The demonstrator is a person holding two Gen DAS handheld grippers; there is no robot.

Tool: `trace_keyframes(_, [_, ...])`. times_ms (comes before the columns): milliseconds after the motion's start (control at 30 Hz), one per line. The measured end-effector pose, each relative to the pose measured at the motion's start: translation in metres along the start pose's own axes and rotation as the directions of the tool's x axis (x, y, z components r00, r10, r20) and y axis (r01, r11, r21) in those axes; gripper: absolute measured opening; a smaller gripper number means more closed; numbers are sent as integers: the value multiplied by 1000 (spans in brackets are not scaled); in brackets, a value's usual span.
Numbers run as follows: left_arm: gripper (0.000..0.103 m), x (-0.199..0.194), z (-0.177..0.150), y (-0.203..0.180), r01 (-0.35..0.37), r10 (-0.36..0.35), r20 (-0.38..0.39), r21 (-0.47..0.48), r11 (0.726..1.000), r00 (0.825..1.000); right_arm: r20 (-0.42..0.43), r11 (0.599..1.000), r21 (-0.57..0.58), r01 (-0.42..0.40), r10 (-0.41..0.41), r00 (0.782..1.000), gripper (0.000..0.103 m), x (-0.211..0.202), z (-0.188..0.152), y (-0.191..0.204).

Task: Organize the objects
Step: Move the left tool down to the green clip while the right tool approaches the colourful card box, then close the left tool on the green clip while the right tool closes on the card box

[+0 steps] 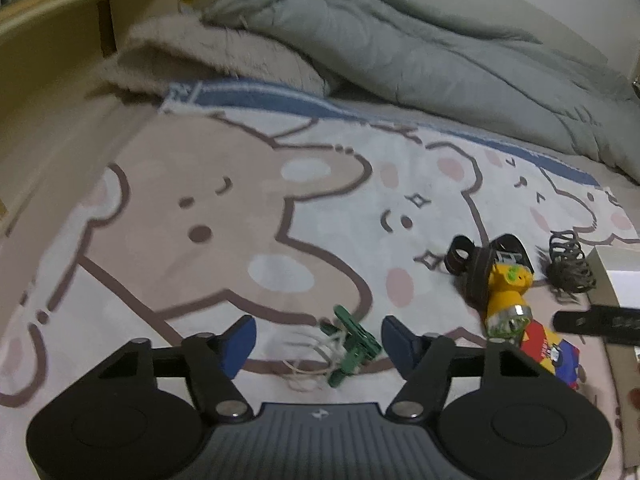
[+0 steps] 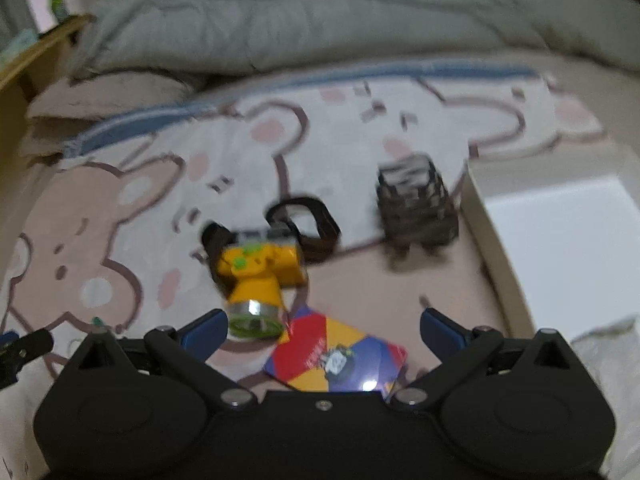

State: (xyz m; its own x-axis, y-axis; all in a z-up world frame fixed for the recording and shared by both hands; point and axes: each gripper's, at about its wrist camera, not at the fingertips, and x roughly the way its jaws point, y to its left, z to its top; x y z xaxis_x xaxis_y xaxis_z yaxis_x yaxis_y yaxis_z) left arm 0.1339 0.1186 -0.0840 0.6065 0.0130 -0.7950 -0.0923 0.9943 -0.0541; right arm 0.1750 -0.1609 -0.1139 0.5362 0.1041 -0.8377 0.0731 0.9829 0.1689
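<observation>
A: Left tongs (image 1: pixel 318 338)?
B: Jaws apart, gripping nothing; a green clip (image 1: pixel 352 338) with white string lies between the tips on the bear-print blanket (image 1: pixel 180 208).
A: Right tongs (image 2: pixel 322 330)?
B: Wide apart, empty; colourful card (image 2: pixel 340 356) between them, yellow headlamp (image 2: pixel 256 280) at eleven o'clock, dark hair claw (image 2: pixel 416 210) at one, white box (image 2: pixel 560 240) at two.

Green clip (image 1: pixel 352 338) with white string lay tilted on the bear-print blanket (image 1: pixel 200 200), yellow headlamp (image 2: pixel 256 276) rested lens-forward on its dark strap, colourful card pack (image 2: pixel 336 356) flat just beside it, dark claw clip (image 2: pixel 416 208) stood near the white box (image 2: pixel 560 240)
</observation>
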Motion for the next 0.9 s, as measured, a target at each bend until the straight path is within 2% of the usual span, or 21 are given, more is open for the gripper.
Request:
trace_keyframes(133, [60, 11, 0, -5, 17, -16, -38, 26, 1000, 999, -90, 996, 56, 68, -63, 994, 103, 22, -5, -1])
trace_keyframes(233, [53, 20, 0, -8, 19, -17, -76, 32, 999, 997, -116, 993, 70, 93, -84, 990, 103, 34, -8, -1])
trace_keyframes(433, [45, 35, 0, -13, 27, -23, -124, 24, 999, 992, -152, 988, 60, 144, -133, 979, 103, 53, -14, 1])
trace_keyframes(533, [44, 42, 1, -14, 32, -33, -148, -3, 999, 988, -149, 987, 68, 145, -134, 980, 103, 55, -15, 1])
trace_keyframes(700, [44, 55, -1, -15, 21, -26, -189, -28, 999, 982, -146, 991, 11, 133, -130, 981, 103, 53, -15, -3])
trace_keyframes(900, [44, 66, -4, -13, 22, -35, -209, -61, 998, 977, -156, 994, 21, 105, -101, 983, 103, 51, -14, -20])
